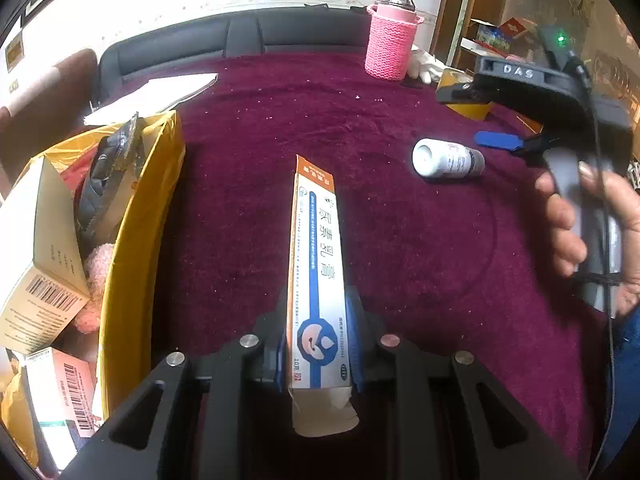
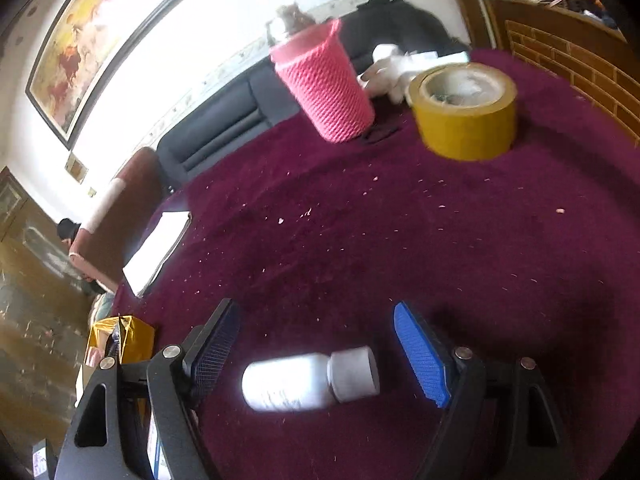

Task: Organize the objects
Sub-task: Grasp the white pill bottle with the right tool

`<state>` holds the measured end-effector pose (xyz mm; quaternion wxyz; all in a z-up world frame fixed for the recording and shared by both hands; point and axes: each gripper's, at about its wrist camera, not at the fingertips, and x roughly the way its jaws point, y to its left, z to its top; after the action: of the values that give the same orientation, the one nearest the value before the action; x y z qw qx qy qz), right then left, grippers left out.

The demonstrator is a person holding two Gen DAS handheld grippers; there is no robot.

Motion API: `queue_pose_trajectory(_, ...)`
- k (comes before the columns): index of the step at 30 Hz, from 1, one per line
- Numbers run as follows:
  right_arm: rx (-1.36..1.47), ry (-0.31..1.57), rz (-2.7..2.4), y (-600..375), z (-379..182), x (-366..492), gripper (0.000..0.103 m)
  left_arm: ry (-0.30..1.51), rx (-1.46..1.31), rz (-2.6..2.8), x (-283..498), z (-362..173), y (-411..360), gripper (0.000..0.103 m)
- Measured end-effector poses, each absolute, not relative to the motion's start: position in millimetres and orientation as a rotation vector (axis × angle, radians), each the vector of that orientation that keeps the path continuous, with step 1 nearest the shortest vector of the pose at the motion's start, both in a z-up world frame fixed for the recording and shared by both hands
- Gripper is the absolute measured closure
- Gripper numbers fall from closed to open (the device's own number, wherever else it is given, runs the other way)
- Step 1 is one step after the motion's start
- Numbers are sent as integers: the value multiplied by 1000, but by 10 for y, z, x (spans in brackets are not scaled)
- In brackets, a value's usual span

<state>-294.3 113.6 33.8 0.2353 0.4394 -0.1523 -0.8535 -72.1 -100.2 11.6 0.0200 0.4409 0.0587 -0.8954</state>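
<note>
- The left gripper (image 1: 316, 344) has its jaws closed on a long ointment carton (image 1: 316, 264), gripped near its torn-open end; the rest of the carton juts forward above the maroon tablecloth (image 1: 400, 260).
- The carton looks light and thin-walled, so a hard squeeze could crush it. Gripping the flat long sides, as here, seems the safest hold.
- Left of the carton stands the yellow bag (image 1: 132, 240), already stuffed with boxes and packets; it is probably the carton's destination.
- The right gripper (image 2: 320, 354) hovers with jaws wide, one finger on each side of the white pill bottle (image 2: 308, 380), not touching it.
- The bottle lies on its side to the carton's right. It is rigid, smooth and round, so it may roll or slip; the body just below the cap offers the best hold.
- The bottle's label is blurred, the bag's contents are cut off at the frame edge, and its spare room cannot be judged.
</note>
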Motion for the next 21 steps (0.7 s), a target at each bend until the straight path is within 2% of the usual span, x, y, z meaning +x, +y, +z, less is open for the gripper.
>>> queue_pose_trajectory(3,1254,-415,-2237,1059,301,-2895,18,180,1370,-2780,-726,119,-1002,80)
queue_pose_trajectory(8,1357,-265,-2108,947,337,-2556,17,207,1372,-2779,-719,127,-1019,80)
queue_pose_trajectory(14,1228,52,-2291,726,373,-2311,17,186,1364,-2779,-730,124,-1014,80)
queue_pose_trajectory(16,1202,133,-2320,616,300,-2330,22,185,1359,-2782,-737,114,-1016,80)
queue_pose_trajectory(17,1208,156,-2338,583,264,-2344,33,178,1355,-2784,-740,110,-1016,80)
queue_pose_trajectory(18,1228,184,-2351,536,218,-2366,52,170,1352,-2786,-744,108,-1014,80)
queue_pose_trajectory(19,1238,203,-2358,513,171,-2399,62,165,1349,-2788,-744,104,-1009,80)
queue_pose_trajectory(21,1246,142,-2378,580,145,-2400,66,154,1345,-2792,-753,101,-1008,80)
